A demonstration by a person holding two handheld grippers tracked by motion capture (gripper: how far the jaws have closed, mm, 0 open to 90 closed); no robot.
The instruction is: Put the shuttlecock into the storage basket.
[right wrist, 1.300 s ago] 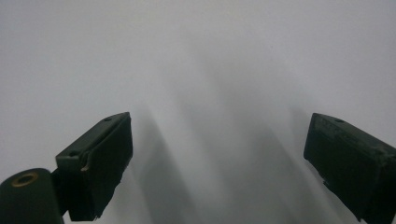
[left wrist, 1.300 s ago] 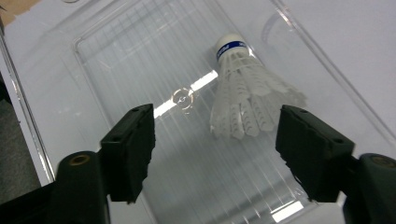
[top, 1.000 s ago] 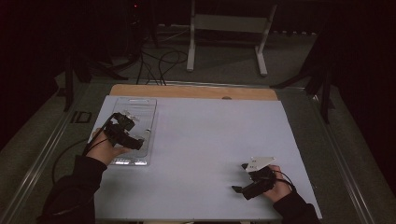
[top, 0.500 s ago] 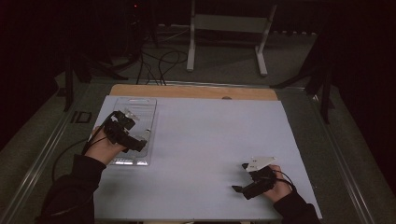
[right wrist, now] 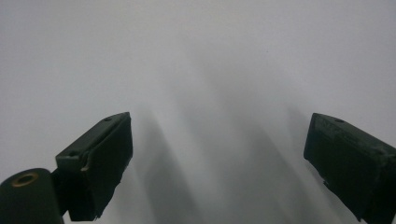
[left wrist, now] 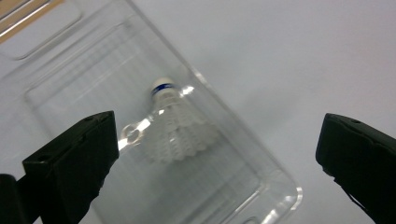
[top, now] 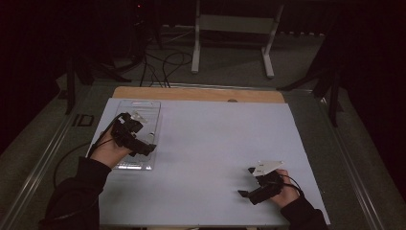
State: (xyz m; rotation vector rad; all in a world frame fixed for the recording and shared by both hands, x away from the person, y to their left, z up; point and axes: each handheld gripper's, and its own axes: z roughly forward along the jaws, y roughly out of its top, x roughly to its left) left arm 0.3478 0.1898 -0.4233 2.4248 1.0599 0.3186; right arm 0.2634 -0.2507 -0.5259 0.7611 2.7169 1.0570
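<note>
With its jaws just spread wide and empty above the shuttlecock [left wrist: 175, 122] in the clear tray [top: 125, 165] near the desk's left edge, the left hand-held gripper [top: 135, 138] should lift straight up, while the right hand-held gripper [top: 249, 183], also apart, waits.

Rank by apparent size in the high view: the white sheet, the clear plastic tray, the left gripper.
1. white sheet
2. clear plastic tray
3. left gripper, smallest, though it sits above the tray, slightly nearer the camera.
</note>
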